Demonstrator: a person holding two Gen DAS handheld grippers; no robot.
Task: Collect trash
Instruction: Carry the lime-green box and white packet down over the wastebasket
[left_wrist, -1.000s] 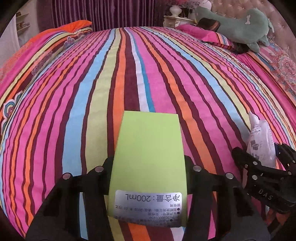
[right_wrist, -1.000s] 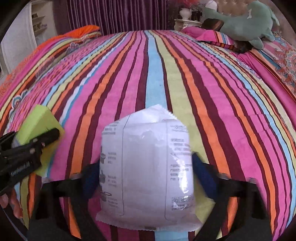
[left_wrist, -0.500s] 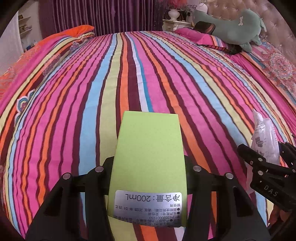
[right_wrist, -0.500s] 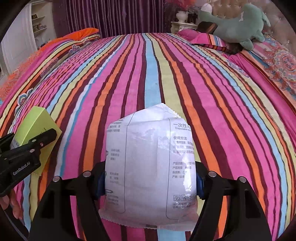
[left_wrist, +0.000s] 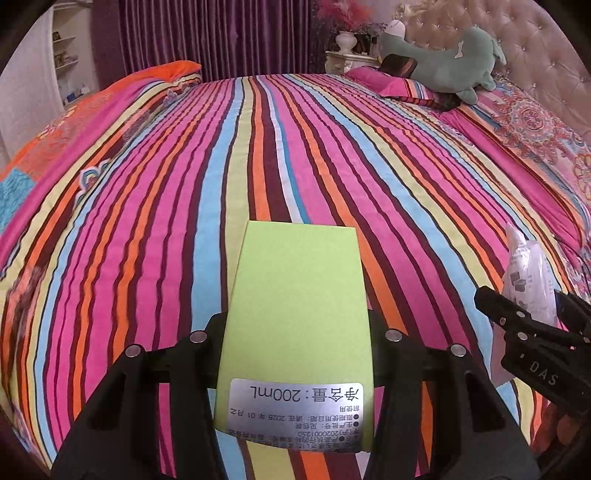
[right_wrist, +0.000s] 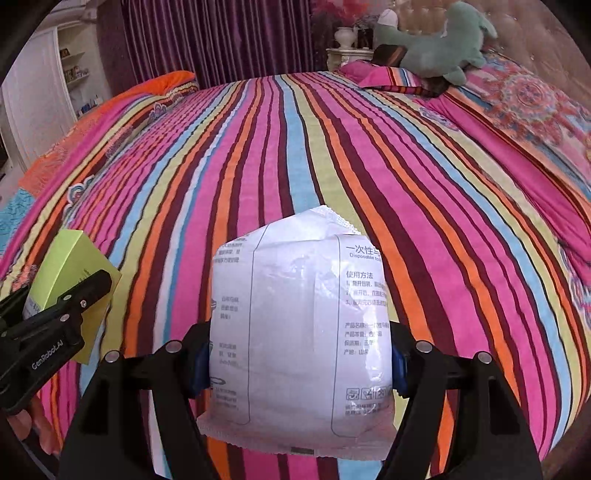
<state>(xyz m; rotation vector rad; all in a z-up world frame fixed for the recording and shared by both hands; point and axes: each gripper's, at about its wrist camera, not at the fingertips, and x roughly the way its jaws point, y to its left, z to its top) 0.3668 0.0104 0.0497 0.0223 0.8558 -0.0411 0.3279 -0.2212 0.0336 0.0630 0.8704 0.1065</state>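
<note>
Left gripper (left_wrist: 297, 332) clamps lime-green cardboard box (left_wrist: 295, 317); right gripper (right_wrist: 299, 363) pinches soft white plastic packet (right_wrist: 301, 321) above striped bed (left_wrist: 184, 192) middle. Risk: slick packet slips, drops onto bed.

both wrist views look down over one bed (left_wrist: 295, 147) (close range).

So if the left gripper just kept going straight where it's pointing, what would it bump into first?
Probably the striped bedspread. The left gripper is shut on a green carton and aims down at the bed, with nothing else lying ahead. The carton's front edge would likely touch first, though depth is hard to judge.
</note>
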